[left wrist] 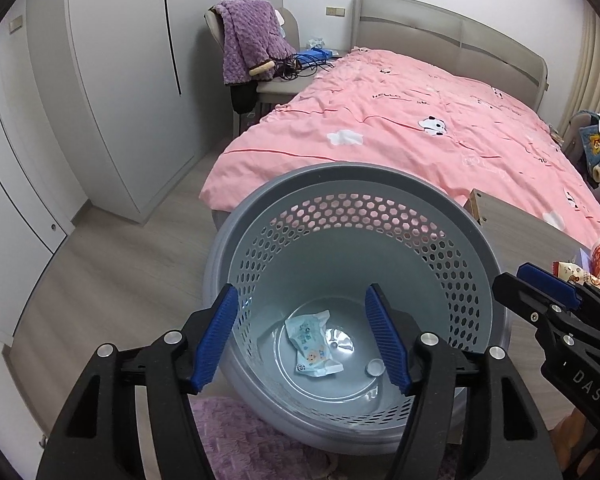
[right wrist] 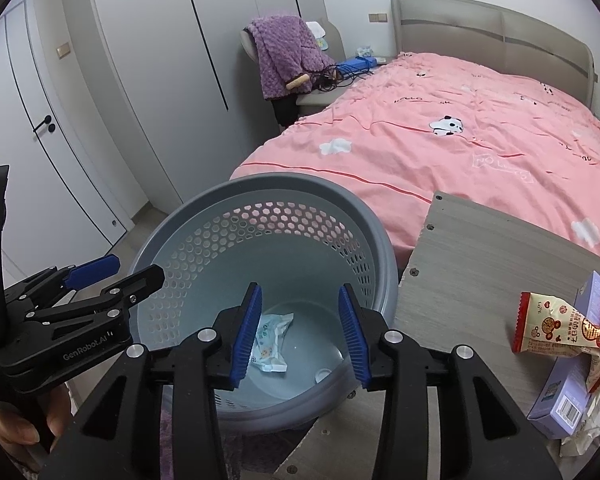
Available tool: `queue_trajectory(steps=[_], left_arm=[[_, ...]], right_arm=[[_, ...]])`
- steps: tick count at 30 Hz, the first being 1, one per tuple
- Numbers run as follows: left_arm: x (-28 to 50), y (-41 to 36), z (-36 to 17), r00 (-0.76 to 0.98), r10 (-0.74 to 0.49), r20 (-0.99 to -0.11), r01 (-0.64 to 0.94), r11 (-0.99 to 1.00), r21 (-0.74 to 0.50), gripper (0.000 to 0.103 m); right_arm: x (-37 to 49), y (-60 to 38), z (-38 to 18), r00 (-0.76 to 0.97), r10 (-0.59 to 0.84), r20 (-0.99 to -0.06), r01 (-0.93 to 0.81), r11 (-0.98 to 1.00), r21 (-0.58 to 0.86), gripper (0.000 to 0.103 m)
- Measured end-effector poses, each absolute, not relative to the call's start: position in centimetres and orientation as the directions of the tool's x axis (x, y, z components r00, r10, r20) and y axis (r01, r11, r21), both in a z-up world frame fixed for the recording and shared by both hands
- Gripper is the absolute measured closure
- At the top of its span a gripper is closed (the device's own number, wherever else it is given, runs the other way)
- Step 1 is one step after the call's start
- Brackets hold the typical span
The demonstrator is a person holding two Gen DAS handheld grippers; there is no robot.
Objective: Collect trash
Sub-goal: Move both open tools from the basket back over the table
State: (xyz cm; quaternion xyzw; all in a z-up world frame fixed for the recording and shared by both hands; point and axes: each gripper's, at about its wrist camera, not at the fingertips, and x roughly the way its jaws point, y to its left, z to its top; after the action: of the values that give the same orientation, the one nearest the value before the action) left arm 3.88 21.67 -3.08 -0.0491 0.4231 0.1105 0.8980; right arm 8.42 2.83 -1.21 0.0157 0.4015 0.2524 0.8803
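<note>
A grey perforated basket [left wrist: 340, 172] [right wrist: 260, 182] stands on the floor between the bed and a small table. On its bottom lie a crumpled white-and-blue wrapper [left wrist: 312, 344] [right wrist: 270, 340] and a small white cap [left wrist: 375, 368] [right wrist: 322, 376]. My left gripper [left wrist: 304, 340] hangs over the basket's mouth, open, with nothing between its blue pads. Beside it, my right gripper [right wrist: 300, 336] is also over the basket, open and empty. Each shows in the other's view: the right gripper [left wrist: 512, 276] at the right edge, the left gripper [right wrist: 140, 266] at the left, held by a hand [right wrist: 24, 424].
A wood-grain table [right wrist: 480, 272] to the right holds a red-and-yellow snack packet [right wrist: 560, 328], a purple box [right wrist: 568, 392] and crumpled paper [right wrist: 596, 416]. A bed with a pink cover [left wrist: 400, 120] lies behind the basket. A purple rug [left wrist: 236, 436] is underfoot and wardrobes [left wrist: 120, 80] stand at left.
</note>
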Motion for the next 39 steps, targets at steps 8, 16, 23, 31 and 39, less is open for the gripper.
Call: queue_trajectory(steps=[8,16,23,31,39], left_arm=[[2.9,21.4,-2.2,0.636,0.176,-0.751,-0.25,0.968,0.015,0.032],[1.4,20.5,-1.1,0.666,0.203,-0.718,-0.261,0.965,0.031,0.029],[0.9,18.5,-0.8,0.681,0.188,-0.708,-0.229,0.973,0.038,0.028],[1.1,14.6,-1.1,0.688,0.13,-0.714,-0.145,0.989,0.04,0.028],[1.6,9.4,-1.4,0.693,0.041,-0.72,-0.033,0.999,0.026,0.028]], right_arm=[[7.4,2.1,-0.3,0.572,0.456,-0.682,-0.426,0.876,0.228,0.054],[6.3,0.5,0.1,0.595,0.446,-0.669,-0.404,0.885,0.231,0.04],[5.4,-2.3,-0.1,0.623,0.431,-0.652,-0.362,0.899,0.247,0.025],[3.8,-7.3,-0.3,0.679,0.339,-0.652,-0.267,0.94,0.211,0.013],[2.0,-14.6,-0.6,0.719,0.235,-0.654,-0.127,0.97,0.209,0.009]])
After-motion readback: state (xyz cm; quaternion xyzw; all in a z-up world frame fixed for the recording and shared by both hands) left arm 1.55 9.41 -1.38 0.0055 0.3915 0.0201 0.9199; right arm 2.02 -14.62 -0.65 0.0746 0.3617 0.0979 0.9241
